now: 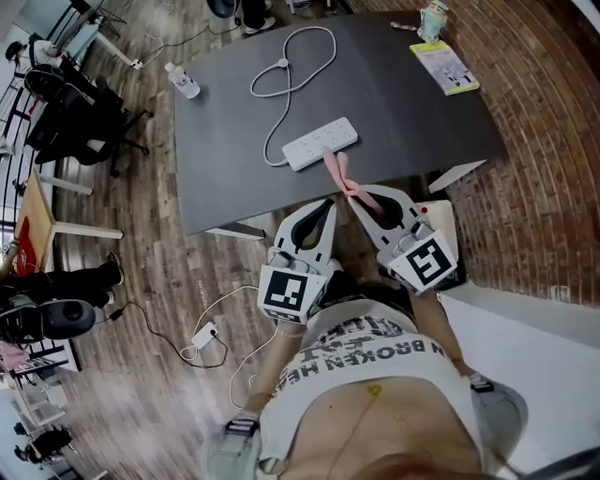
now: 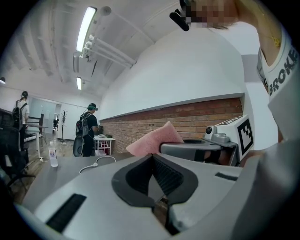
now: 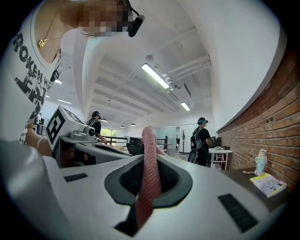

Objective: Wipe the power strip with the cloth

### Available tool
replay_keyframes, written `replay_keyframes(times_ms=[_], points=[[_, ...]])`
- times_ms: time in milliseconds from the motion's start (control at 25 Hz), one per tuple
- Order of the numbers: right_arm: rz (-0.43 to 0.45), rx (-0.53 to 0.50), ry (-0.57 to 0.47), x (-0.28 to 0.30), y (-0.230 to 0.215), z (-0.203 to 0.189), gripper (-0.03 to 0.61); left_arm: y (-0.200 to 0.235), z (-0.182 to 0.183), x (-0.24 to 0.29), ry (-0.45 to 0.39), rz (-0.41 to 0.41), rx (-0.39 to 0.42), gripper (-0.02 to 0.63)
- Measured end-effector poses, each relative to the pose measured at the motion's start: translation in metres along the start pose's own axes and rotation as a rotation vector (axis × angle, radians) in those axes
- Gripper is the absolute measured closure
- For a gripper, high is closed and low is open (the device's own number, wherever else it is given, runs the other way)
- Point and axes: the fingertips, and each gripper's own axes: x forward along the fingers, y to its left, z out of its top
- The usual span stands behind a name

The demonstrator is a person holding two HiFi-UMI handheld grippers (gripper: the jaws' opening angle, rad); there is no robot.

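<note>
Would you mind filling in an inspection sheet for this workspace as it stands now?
Surface: dark grey table, mostly bare.
Job's things: white power strip near the table's front edge; pink cloth reaches its near side, contact unclear.
Clutter: water bottle at the far left corner; yellow booklet and a small pale item far right.
Grippers: left gripper jaws together, empty; right gripper jaws shut on the cloth.
Cables: strip's white cord looped on the table; white adapter with cable on the floor.
Surroundings: brick wall, wood floor, office chairs, people behind.
</note>
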Motion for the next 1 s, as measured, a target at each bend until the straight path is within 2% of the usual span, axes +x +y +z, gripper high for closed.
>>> replay_keyframes(times_ms=[320,640,1000], points=[[0.002,0.036,0.011,0.027,-0.007,-0.009,0.561,0.025,-0.007,0.005,0.026,0.009,-0.021,0.606],[0.084,0.03,0.019,0.058,-0.042,-0.017,0.561,0.054,-0.009,0.035,0.027,0.1,-0.037,0.606],[0.209,0.01,-0.007,0.095,-0.104,0.002,0.561,0.084,0.021,0.098,0.011,0.196,-0.013,0.606]])
